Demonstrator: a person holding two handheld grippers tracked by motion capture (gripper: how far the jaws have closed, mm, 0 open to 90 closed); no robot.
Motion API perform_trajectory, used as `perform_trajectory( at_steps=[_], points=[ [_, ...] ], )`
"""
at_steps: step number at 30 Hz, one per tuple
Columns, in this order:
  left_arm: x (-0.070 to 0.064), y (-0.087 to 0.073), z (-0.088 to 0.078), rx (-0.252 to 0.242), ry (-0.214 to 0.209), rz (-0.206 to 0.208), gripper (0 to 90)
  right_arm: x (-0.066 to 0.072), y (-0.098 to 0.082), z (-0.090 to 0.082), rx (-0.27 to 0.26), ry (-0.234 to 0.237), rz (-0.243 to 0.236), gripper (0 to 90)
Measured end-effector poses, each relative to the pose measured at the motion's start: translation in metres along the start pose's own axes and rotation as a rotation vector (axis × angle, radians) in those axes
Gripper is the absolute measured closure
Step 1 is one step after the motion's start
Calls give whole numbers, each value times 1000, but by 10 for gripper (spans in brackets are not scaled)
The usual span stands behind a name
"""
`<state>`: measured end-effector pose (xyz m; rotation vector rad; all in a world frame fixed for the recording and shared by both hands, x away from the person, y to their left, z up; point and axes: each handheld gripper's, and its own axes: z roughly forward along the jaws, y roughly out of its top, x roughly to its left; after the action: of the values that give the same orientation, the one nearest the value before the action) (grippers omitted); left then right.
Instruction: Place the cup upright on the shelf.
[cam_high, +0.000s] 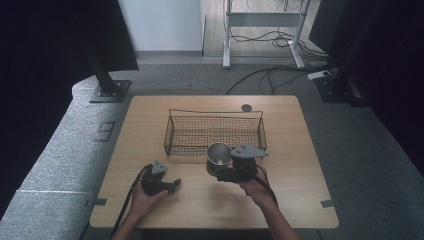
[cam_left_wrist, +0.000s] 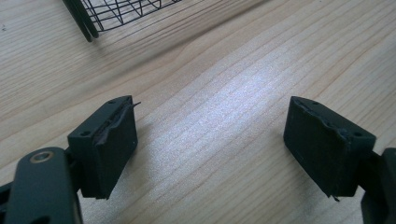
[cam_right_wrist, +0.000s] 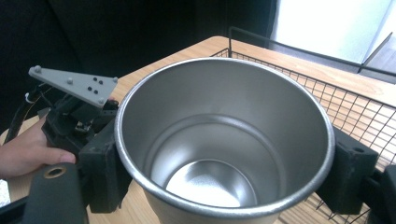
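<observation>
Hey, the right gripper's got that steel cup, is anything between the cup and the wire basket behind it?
Only the wire basket's own near wall. The steel cup, clamped in the right gripper, sits just outside that wall, so it likely has to go over the rim. The basket looks empty. The left gripper is open, off to the side.

Wooden table (cam_high: 300, 200); grey carpet floor (cam_high: 370, 160), black cables (cam_high: 270, 75), white desk frame (cam_high: 262, 20), dark curtains (cam_high: 45, 50)
</observation>
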<state>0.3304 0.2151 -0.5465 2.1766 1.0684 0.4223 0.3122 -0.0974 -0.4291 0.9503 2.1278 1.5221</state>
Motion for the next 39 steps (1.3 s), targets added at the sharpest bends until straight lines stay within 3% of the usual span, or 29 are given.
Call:
perform_trajectory(
  at_steps=[33, 39],
  points=[
    [0, 0, 0, 0, -2, 3, 174, -40, 23, 11, 21, -37, 36, 184],
    [0, 0, 0, 0, -2, 3, 174, -42, 25, 14, 27, -46, 29, 184]
  ],
)
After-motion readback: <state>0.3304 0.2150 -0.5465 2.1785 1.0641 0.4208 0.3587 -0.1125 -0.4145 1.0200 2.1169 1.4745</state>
